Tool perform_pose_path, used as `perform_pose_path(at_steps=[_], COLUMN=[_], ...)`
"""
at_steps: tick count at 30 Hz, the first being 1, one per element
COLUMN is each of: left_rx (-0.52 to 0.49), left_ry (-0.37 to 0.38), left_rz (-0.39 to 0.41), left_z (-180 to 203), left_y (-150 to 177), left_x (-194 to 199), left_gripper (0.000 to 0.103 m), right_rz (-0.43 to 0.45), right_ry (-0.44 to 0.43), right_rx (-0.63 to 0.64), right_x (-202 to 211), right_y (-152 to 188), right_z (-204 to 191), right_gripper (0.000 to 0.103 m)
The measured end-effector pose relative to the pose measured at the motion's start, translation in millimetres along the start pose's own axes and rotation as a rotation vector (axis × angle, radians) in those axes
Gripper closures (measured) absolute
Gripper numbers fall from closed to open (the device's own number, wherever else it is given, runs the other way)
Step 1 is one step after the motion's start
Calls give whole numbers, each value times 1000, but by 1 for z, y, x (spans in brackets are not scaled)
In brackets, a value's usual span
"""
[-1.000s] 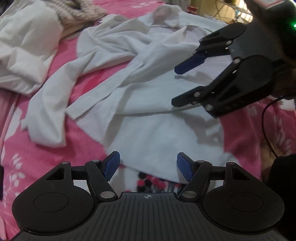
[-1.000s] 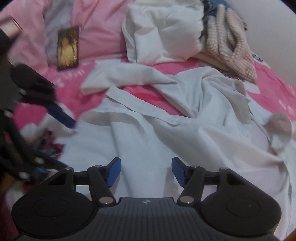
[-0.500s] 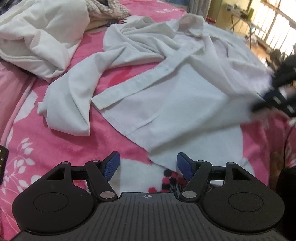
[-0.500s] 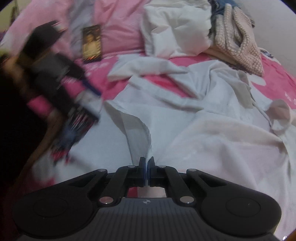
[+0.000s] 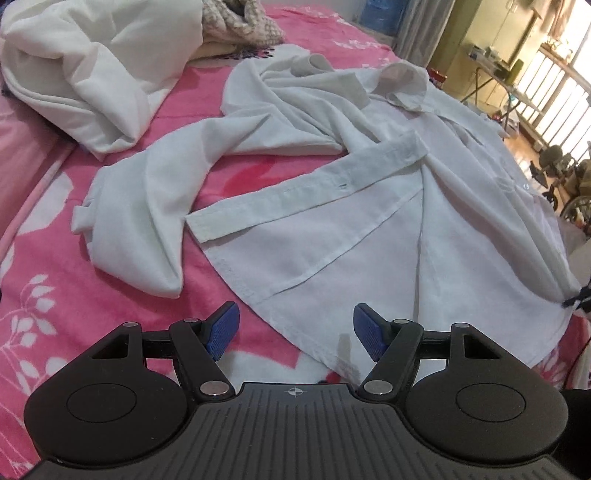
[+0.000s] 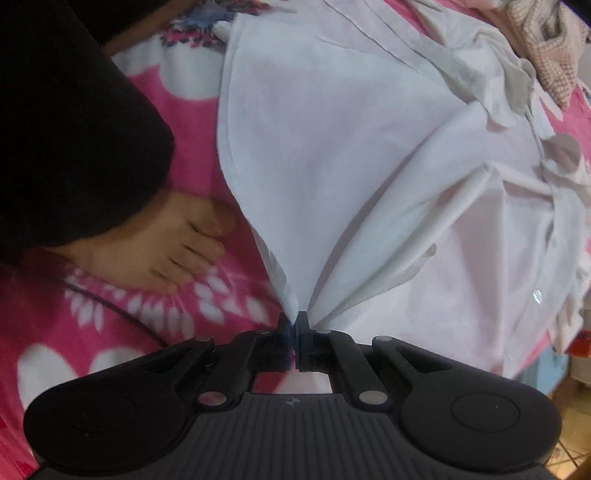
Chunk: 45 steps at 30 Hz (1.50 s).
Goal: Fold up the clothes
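A white button-up shirt (image 5: 351, 236) lies spread on a pink flowered blanket (image 5: 44, 295), collar at the far side, one sleeve (image 5: 147, 206) flung to the left. My left gripper (image 5: 295, 332) hangs open just above the shirt's near hem, nothing between its blue pads. In the right wrist view my right gripper (image 6: 293, 325) points straight down and is shut on the shirt's (image 6: 351, 155) hem corner, which fans out taut from the pinch. The right gripper's tips (image 5: 574, 297) show at the far right edge of the left wrist view, holding that corner.
A crumpled white garment (image 5: 99, 70) and a beige knit piece (image 5: 240, 22) lie at the far left of the bed. A person's bare foot (image 6: 162, 247) and dark trouser leg (image 6: 66, 122) rest on the blanket left of the held corner. A thin cable (image 6: 122, 314) crosses the blanket.
My right gripper closed on the shirt's hem corner and pulled it sideways to the right, stretching the lower shirt flat. It turned to point down. The left gripper stayed open.
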<state>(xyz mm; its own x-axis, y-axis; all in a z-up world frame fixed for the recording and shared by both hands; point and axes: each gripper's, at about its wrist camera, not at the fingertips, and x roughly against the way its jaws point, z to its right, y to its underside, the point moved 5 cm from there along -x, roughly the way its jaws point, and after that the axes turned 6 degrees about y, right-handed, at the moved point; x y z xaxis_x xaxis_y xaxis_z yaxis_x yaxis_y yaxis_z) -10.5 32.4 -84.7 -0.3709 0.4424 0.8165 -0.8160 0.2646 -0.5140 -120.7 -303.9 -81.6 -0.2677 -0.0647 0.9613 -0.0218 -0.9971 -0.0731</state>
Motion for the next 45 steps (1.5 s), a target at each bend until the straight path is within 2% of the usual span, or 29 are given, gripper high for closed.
perform_pose_path(at_steps=[3, 5, 10, 14, 18, 22, 24, 27, 28, 30, 31, 32, 34, 37, 39, 41, 43, 44, 45], left_rx=[-34, -84, -256, -357, -415, -451, -469, -511, -501, -458, -429, -416, -395, -302, -251, -221, -255, -267, -256], left_ry=[-17, -37, -96, -105, -163, -258, -304, -357, -341, -294, -272, -289, -319, -393, -513, -678, -798, -846, -824], left_rz=[-10, -11, -8, -4, 49, 122, 110, 16, -1, -7, 1, 15, 82, 220, 323, 395, 376, 361, 322], left_z=[2, 5, 14, 18, 16, 4, -9, -30, -35, -43, -45, -45, -47, -62, -80, -98, -109, -114, -118], left_y=[-1, -3, -11, -25, -45, -73, -90, -102, -104, -107, -109, -112, -120, -143, -162, -179, -189, -193, -192], left_x=[-4, -4, -4, -10, -16, -24, -39, -70, -77, -80, -77, -73, -55, -11, 23, 49, 50, 49, 41], left_gripper=[35, 35, 35, 35, 35, 35, 34, 36, 39, 63, 87, 97, 100, 100, 100, 100, 95, 83, 75], right_rz=[22, 59, 114, 189, 312, 384, 393, 414, 423, 440, 447, 452, 452, 446, 443, 444, 443, 442, 442], right_ry=[-16, -40, -122, -131, -139, -184, -208, -226, -231, -243, -249, -252, -252, -254, -258, -266, -273, -273, -272], right_rx=[-61, -76, -15, 8, -66, -150, -174, -206, -222, -257, -281, -299, -336, -404, -447, -478, -493, -492, -490], right_x=[14, 26, 49, 62, 58, 32, 18, 7, 5, 2, 2, 1, 0, -5, -8, -11, -14, -15, -16], right_y=[-11, -22, -35, -48, -78, -113, -127, -138, -140, -142, -141, -139, -133, -124, -119, -116, -115, -116, -117], right_z=[12, 18, 17, 21, 32, 35, 30, 21, 20, 17, 18, 18, 23, 37, 46, 53, 56, 56, 55], right_gripper=[97, 88, 74, 62, 60, 60, 60, 60, 60, 60, 60, 60, 60, 60, 60, 60, 60, 60, 60])
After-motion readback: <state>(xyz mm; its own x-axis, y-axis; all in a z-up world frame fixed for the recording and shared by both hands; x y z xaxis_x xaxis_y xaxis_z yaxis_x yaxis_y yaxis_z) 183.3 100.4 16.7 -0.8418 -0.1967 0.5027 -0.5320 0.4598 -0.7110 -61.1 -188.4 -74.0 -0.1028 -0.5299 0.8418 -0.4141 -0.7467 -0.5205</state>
